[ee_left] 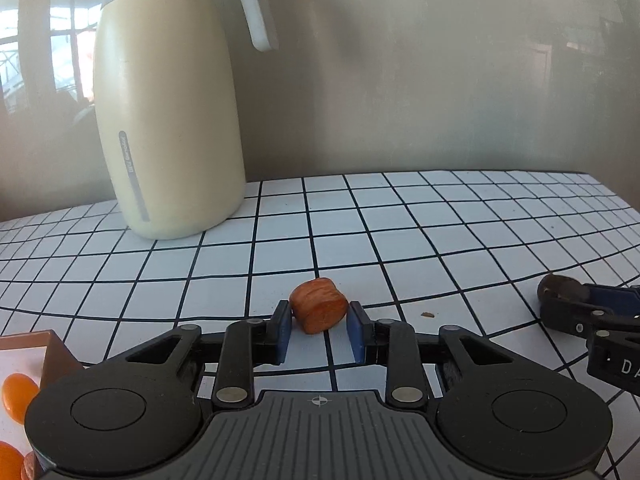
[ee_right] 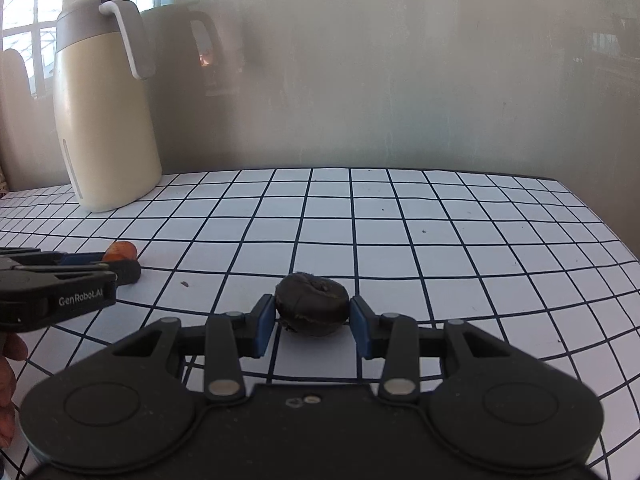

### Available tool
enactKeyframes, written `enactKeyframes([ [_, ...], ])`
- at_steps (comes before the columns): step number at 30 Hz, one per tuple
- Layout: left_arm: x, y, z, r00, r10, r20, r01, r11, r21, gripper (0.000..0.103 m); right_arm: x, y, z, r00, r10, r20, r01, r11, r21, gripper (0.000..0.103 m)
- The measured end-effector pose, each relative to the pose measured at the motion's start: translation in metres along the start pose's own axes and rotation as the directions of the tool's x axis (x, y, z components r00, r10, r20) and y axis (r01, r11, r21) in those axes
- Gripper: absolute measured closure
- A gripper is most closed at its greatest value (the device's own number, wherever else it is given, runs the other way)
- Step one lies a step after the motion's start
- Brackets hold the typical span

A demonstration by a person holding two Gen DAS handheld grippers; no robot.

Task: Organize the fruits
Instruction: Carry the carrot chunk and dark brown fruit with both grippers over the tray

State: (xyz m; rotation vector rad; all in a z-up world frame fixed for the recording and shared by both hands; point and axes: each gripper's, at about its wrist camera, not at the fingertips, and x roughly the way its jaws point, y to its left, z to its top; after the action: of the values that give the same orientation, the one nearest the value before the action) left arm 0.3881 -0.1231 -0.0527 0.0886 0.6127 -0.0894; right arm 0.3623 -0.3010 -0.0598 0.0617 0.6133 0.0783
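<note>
Orange pieces (ee_left: 16, 396) already lay in the near-left box (ee_left: 52, 350), while the left gripper (ee_left: 320, 334) and right gripper (ee_right: 313, 326) stood apart around an orange fruit (ee_left: 318, 310) and a dark fruit (ee_right: 311, 304).

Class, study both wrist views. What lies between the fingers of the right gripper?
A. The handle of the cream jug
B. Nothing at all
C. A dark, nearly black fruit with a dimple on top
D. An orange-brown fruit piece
C: in the right wrist view the dark fruit sits on the checked table between the fingers of the right gripper; the orange-brown piece is at the left gripper.
</note>
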Motion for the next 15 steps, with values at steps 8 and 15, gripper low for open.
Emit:
enactKeyframes([
  [8,-0.030,-0.006,-0.011,0.998,0.000,0.058,-0.001,1.000,0.018,0.073,-0.026,0.005,0.004,0.999,0.004,0.045,-0.004,1.000,-0.014,0.071],
  [15,-0.088,-0.016,-0.023,0.994,-0.026,0.110,0.021,0.999,0.046,0.073,-0.072,0.012,-0.006,0.997,0.016,0.081,-0.014,0.999,-0.029,0.071],
])
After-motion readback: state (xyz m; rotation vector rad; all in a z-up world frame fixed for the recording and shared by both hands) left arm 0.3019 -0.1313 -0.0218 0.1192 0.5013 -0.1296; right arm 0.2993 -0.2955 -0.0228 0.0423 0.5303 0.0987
